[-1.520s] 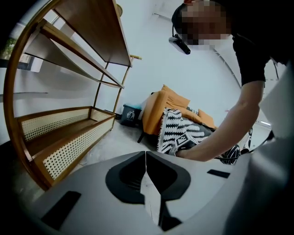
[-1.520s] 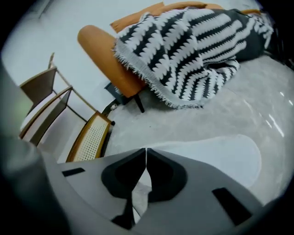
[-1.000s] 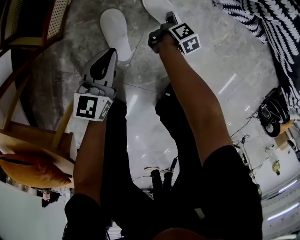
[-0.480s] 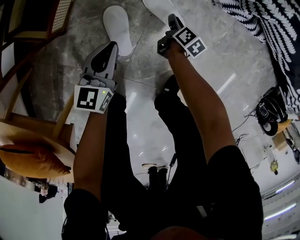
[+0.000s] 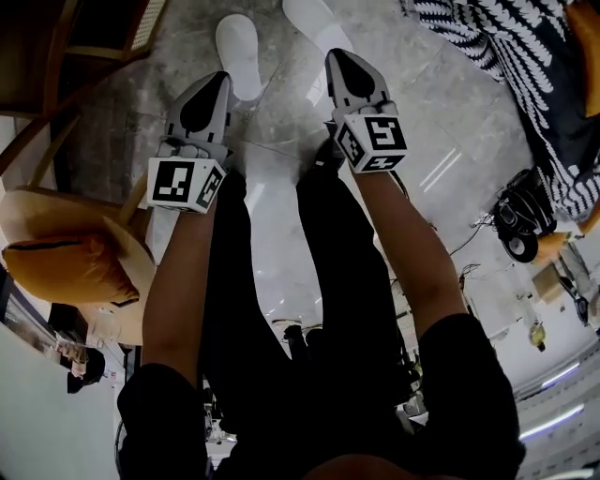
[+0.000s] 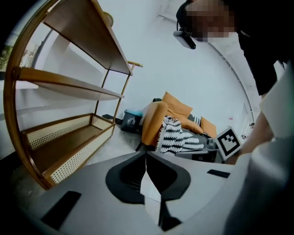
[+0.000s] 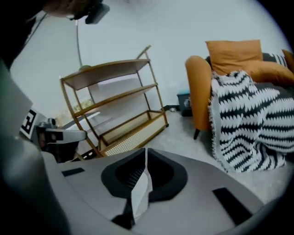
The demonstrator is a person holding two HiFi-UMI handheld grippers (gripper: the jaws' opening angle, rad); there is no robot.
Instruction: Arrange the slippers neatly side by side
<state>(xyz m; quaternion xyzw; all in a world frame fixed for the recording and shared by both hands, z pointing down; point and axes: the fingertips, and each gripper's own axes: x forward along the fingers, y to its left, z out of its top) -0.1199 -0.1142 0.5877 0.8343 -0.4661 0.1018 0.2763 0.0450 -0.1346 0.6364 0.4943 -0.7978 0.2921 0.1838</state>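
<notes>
Head view: I count 2 smooth white rounded slippers (image 5: 239, 54) on glossy marble floor (image 5: 450, 112). Left hand-held gripper (image 5: 219, 79) jaws together, empty; right hand-held gripper (image 5: 336, 56) just closed, nothing btwn.

A white slipper (image 5: 239, 54) lies near a second white slipper (image 5: 317, 21), not touching, apparently angled slightly apart.

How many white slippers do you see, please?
2. One slipper lies near the head view's top centre; the other slipper lies right of it, cut off by the frame.
</notes>
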